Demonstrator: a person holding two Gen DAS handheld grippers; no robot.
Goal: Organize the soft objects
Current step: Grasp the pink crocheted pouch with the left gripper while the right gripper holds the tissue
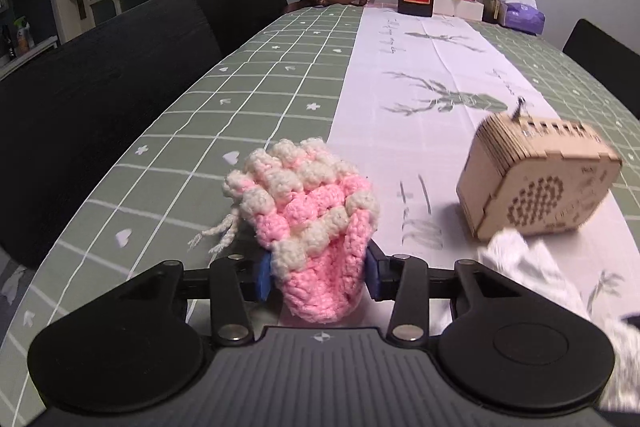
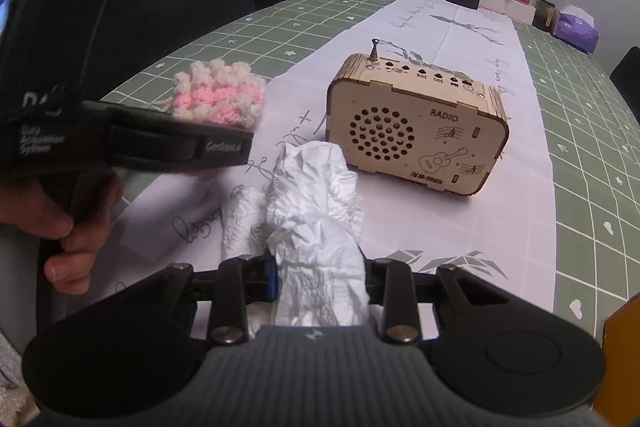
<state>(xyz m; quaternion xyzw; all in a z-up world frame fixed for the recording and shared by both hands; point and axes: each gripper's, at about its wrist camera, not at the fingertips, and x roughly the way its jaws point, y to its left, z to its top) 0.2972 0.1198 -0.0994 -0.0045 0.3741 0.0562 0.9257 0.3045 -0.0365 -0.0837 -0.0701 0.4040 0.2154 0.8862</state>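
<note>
My left gripper (image 1: 318, 277) was clamped on the pink crocheted pouch (image 1: 308, 211), my right gripper (image 2: 320, 279) on the white tissue wad (image 2: 316, 211). The wooden radio (image 2: 416, 131) stood at one o'clock; the loose tissue could tear or slip out.

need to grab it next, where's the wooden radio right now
The wooden radio stands on the white table runner, just beyond the white cloth held in the right tool, right of the pink pouch.
</note>
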